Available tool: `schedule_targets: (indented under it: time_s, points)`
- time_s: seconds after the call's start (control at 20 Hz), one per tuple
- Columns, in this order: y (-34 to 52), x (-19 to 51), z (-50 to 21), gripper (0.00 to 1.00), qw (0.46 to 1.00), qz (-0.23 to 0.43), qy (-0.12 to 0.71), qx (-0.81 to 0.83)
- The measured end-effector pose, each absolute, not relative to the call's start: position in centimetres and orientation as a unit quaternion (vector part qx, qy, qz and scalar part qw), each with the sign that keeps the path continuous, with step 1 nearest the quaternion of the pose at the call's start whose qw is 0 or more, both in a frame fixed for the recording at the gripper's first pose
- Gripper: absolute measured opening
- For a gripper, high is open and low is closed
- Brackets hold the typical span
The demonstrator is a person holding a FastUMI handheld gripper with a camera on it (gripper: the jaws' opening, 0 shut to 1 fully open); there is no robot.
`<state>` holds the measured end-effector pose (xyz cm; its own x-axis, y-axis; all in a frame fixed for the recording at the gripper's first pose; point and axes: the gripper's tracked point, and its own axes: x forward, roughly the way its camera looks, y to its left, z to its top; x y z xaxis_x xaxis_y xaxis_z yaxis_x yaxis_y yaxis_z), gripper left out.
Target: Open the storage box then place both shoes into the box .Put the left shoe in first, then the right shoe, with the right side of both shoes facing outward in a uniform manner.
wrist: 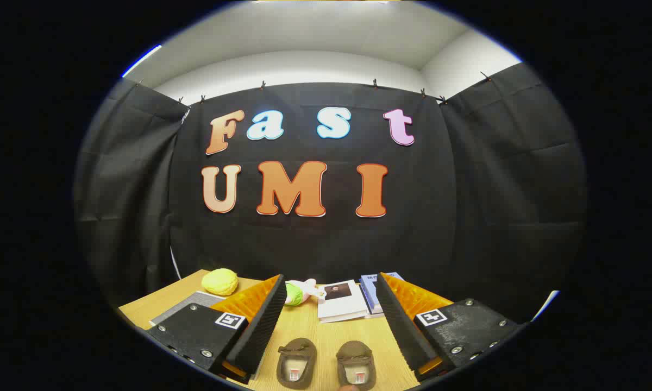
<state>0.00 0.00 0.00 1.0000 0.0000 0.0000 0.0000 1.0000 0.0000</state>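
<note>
Two small brown shoes stand side by side on the wooden table (315,331), one on the left (296,363) and one on the right (356,365), toes pointing away from me. They lie between the two fingers, low and close to me. My gripper (328,293) is open wide, held above the table with nothing between its fingers. The left finger (261,320) and the right finger (396,320) flank the shoes without touching them.
Beyond the fingertips lie a white booklet with a dark picture (341,300), a blue book (370,288), a small green-and-white plush toy (299,292) and a yellow round soft object (220,281). A grey flat sheet (195,304) lies by the left finger.
</note>
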Motion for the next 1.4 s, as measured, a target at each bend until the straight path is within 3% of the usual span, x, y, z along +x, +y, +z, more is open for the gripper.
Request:
schedule_targets:
  time_s: [1.15,1.4]
  points:
    - [-1.9,2.4,-4.9,0.98,1.000,0.007,0.025,0.010]
    - [-0.7,3.0,-7.8,0.98,0.996,0.037,0.053,0.060]
